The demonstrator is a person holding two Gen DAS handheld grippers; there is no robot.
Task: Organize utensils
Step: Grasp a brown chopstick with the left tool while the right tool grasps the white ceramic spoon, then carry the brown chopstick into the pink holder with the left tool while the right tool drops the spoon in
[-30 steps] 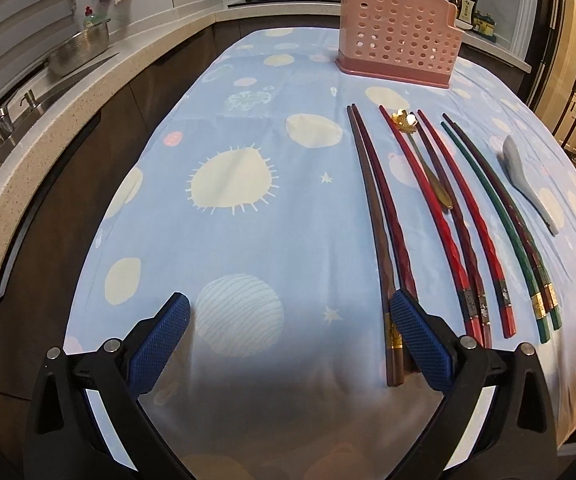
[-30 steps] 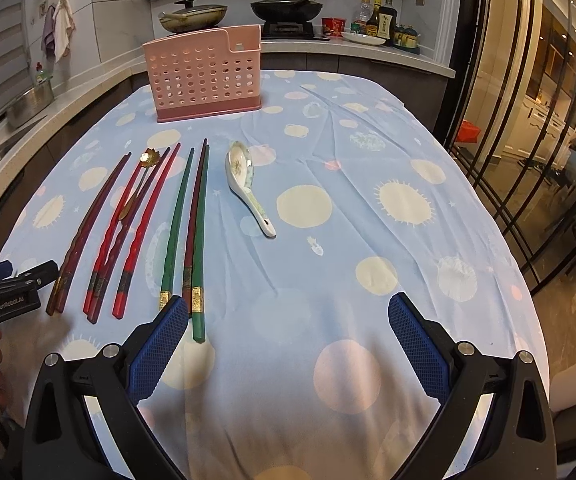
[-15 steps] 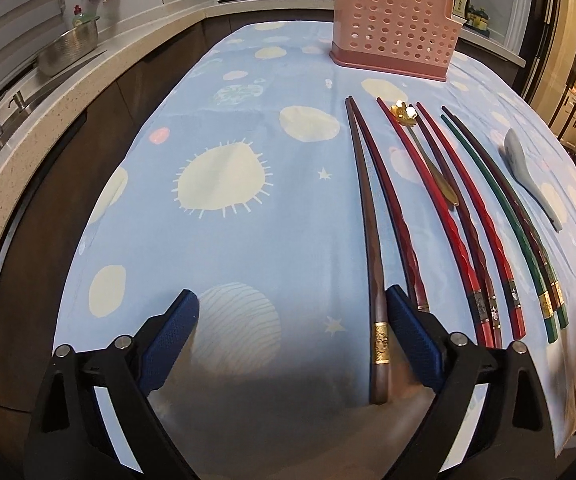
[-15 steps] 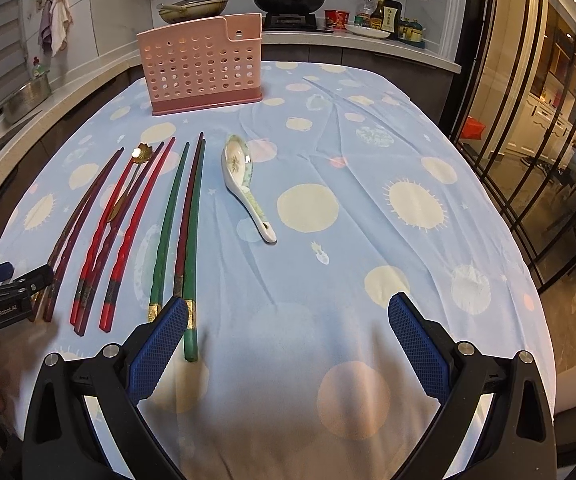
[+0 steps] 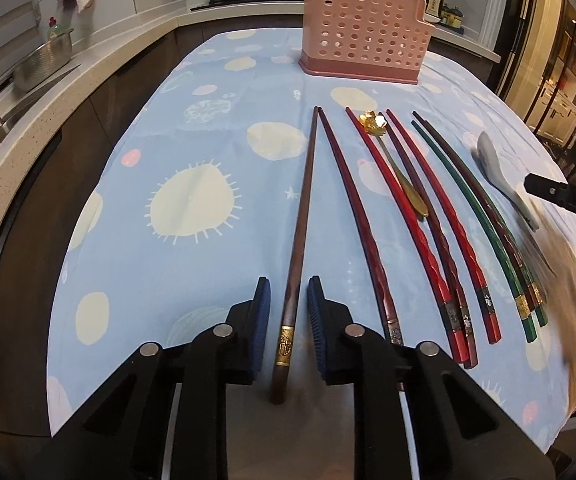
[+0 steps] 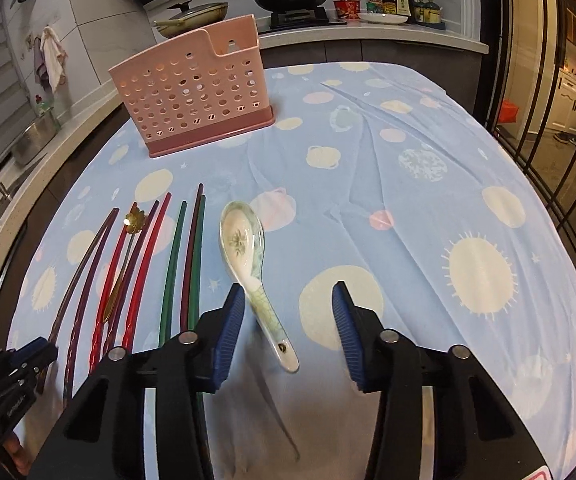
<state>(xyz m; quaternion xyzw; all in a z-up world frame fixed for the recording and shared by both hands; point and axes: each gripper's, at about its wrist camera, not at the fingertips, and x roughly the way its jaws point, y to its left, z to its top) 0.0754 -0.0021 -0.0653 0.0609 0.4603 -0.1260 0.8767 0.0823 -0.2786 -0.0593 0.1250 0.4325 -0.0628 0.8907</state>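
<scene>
A brown chopstick (image 5: 302, 216) with a gold band lies between the pads of my left gripper (image 5: 289, 320). The jaws are closing and a thin gap shows on each side of the stick. Its dark red neighbour (image 5: 352, 196), red chopsticks (image 5: 404, 200), a gold spoon (image 5: 396, 164) and green chopsticks (image 5: 472, 200) lie in a row to the right. My right gripper (image 6: 288, 320) is closing around the handle of the white ceramic spoon (image 6: 243, 240), with neither pad pressing on it. The pink perforated holder (image 6: 195, 96) stands upright at the far end.
A blue patterned tablecloth (image 6: 448, 200) covers the table. A counter with a sink and a metal bowl (image 5: 43, 64) runs along the left. Pans sit on the stove (image 6: 292, 0) behind, beside several bottles. Glass doors line the right side.
Both pairs of jaws have narrowed from wide open. The left one now straddles the brown chopstick. The right gripper has shifted left from the green chopsticks' ends to the ceramic spoon's handle.
</scene>
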